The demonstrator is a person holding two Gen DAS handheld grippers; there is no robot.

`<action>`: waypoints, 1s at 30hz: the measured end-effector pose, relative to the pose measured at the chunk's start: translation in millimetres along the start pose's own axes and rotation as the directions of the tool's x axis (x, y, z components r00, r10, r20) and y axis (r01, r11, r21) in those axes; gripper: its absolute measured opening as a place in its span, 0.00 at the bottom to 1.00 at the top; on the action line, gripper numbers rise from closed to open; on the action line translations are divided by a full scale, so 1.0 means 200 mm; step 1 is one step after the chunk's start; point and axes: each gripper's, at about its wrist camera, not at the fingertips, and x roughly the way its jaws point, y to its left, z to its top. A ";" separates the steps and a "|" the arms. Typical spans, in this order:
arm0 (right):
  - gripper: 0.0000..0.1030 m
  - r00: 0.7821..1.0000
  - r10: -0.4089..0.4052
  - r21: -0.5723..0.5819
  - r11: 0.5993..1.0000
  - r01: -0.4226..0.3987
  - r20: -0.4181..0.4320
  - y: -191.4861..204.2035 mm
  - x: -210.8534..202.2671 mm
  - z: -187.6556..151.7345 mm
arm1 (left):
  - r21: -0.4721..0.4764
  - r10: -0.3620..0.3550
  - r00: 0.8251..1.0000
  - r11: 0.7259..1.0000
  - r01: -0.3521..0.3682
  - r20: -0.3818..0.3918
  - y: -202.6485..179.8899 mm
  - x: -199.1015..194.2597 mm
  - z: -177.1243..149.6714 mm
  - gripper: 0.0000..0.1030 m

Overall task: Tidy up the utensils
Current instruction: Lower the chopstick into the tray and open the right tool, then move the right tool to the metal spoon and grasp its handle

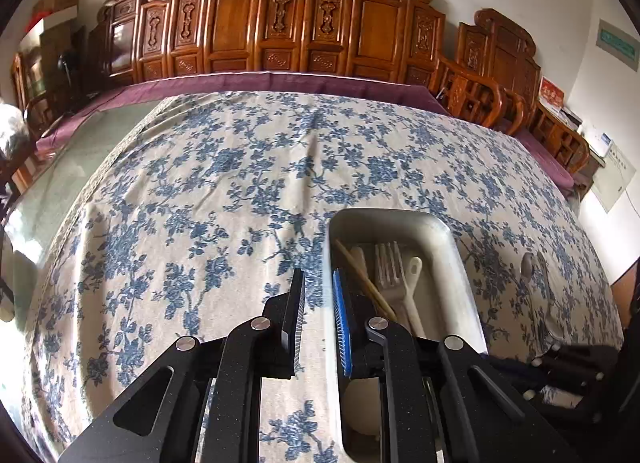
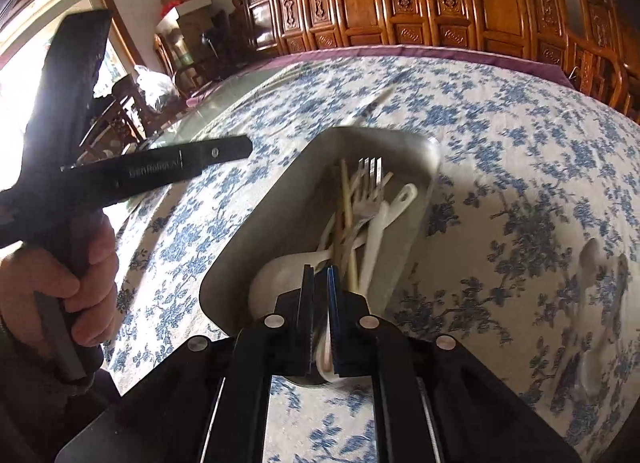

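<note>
A metal tray [image 1: 460, 259] [image 2: 256, 231] on the floral tablecloth holds a fork [image 1: 388, 263] [image 2: 370, 175], chopsticks [image 1: 360, 275] [image 2: 345, 199] and white plastic utensils [image 2: 396, 207]. My left gripper [image 1: 318, 283] is open and empty, just above the tray's left rim. My right gripper [image 2: 320, 275] hovers over the near end of the tray, its jaws nearly closed, with a white utensil [image 2: 325, 355] between the pads. A metal spoon [image 1: 532, 271] [image 2: 592, 263] lies on the cloth right of the tray. Another utensil [image 2: 372, 103] lies beyond the tray.
The table [image 1: 224, 167] is covered with a blue floral cloth over a purple one [image 1: 280, 81]. Carved wooden chairs [image 1: 280, 19] line the far side. The person's hand [image 2: 60, 287] holds the left gripper's handle at left in the right wrist view.
</note>
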 end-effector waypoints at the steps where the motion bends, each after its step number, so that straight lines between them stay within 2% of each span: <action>1: 0.10 1.000 -0.008 -0.004 1.000 0.008 0.008 -0.01 -0.02 0.00 | 0.004 -0.003 1.000 1.000 0.003 0.000 -0.01 0.00 0.00 0.13; 9: 0.10 0.991 -0.110 -0.004 0.994 0.111 0.074 -0.23 -0.27 -0.07 | 0.052 -0.031 0.999 0.998 0.031 0.009 -0.16 -0.03 -0.02 0.14; 19: 0.10 0.957 -0.266 -0.018 0.963 0.270 0.115 -0.53 -0.43 -0.19 | 0.142 -0.068 0.998 0.988 0.068 -0.001 -0.43 -0.01 -0.07 0.16; 21: 0.12 0.948 -0.296 0.000 0.954 0.298 0.118 -0.62 -0.45 -0.22 | 0.164 -0.078 0.997 0.983 0.077 0.000 -0.50 -0.01 -0.09 0.23; 23: 0.14 0.935 -0.332 0.018 0.943 0.333 0.122 -0.70 -0.46 -0.24 | 0.188 -0.080 0.997 0.979 0.078 0.002 -0.54 -0.01 -0.11 0.24; 25: 0.16 0.928 -0.353 0.036 0.936 0.351 0.122 -0.76 -0.46 -0.27 | 0.207 -0.085 0.996 0.975 0.081 0.010 -0.59 -0.02 -0.12 0.29; 26: 0.19 0.926 -0.358 0.055 0.934 0.354 0.119 -0.80 -0.46 -0.29 | 0.211 -0.089 0.996 0.974 0.085 0.011 -0.60 -0.02 -0.13 0.32; 30: 0.28 0.928 -0.360 0.109 0.931 0.349 0.100 -0.91 -0.42 -0.34 | 0.218 -0.109 0.994 0.970 0.106 0.001 -0.66 -0.02 -0.15 0.33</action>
